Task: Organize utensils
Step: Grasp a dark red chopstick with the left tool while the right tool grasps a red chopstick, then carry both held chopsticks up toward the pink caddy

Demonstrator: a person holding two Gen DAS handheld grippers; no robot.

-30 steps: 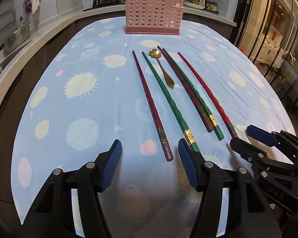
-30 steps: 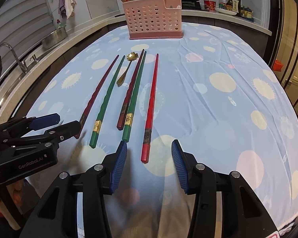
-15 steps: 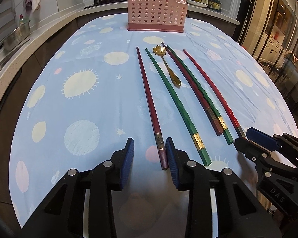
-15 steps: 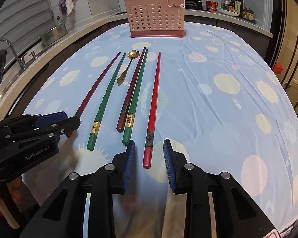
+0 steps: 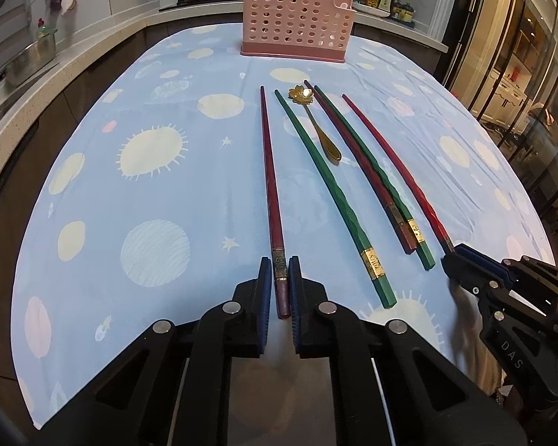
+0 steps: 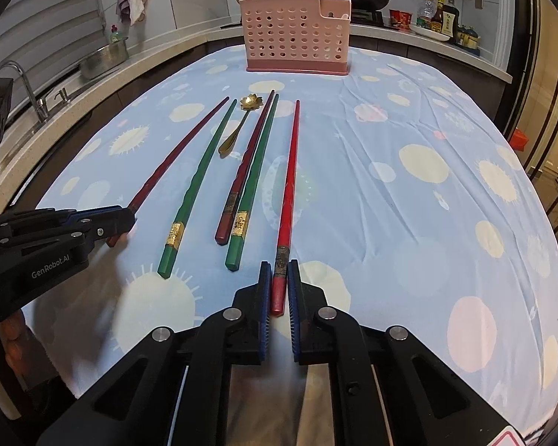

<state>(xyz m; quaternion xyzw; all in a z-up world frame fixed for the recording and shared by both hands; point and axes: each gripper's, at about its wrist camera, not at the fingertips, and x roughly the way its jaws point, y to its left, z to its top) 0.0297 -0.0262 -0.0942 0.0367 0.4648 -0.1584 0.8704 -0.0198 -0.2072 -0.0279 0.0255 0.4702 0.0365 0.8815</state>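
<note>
- On the table, a pale blue cloth [image 5: 160, 193] printed with suns and planets carries five long chopsticks and a small gold spoon [image 5: 318, 126] with a flower-shaped bowl, laid in a loose fan.
- At the far end of the cloth stands a pink perforated utensil holder [image 5: 294, 18]; several handles stick up out of it in the right wrist view.
- The left gripper [image 5: 279, 271] has just been closing, and its blue pads now clamp the thick near end of the dark red chopstick [image 5: 269, 171], the leftmost of the row.
- The right gripper [image 6: 279, 273] has likewise just been closing; its pads pinch the near end of the bright red chopstick [image 6: 290, 171], the rightmost of the row.
- Both held chopsticks appear to lie on the cloth, tips pointing toward the holder.
- Between them lie a green chopstick [image 5: 331, 193], then the spoon, then a maroon chopstick [image 6: 247, 163] and a second green chopstick [image 6: 255, 174] touching side by side.
- Behind the table runs a kitchen counter [image 6: 74, 85] with a faucet, a steel bowl, pans on a stove and sauce bottles.
</note>
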